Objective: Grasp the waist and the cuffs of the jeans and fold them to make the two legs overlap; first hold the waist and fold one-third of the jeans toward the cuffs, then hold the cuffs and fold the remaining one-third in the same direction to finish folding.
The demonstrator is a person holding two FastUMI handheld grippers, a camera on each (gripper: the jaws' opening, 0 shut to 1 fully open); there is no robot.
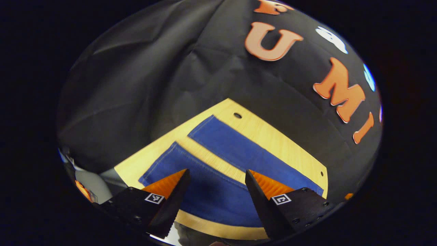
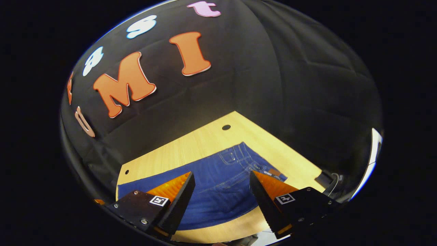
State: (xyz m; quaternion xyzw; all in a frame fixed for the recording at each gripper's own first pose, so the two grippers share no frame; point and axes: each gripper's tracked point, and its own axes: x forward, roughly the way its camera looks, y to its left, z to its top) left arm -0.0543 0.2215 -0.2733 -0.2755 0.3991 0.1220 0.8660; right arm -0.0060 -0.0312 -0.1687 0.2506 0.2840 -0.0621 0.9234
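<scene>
1. In the left gripper view, the left gripper (image 1: 216, 177) is hovering with its two wedge-shaped, ridged fingers spread wide, nothing between them. Below it, the jeans (image 1: 218, 191) are lying flat on the bench (image 1: 273, 136), a pale wood-grain board with small round holes near its edges. The two legs are showing as long blue denim strips, apart from each other with a band of bare wood between, their stitched cuffs (image 1: 205, 121) pointing toward the bench's far corner.

2. In the right gripper view, the right gripper (image 2: 222, 177) is hanging with its fingers likewise spread apart, gripping nothing. Beneath it, the jeans' waist (image 2: 251, 160) end is lying smooth on the bench (image 2: 191, 147), showing seams, a pocket and a small leather-like patch near the waistband.
</scene>
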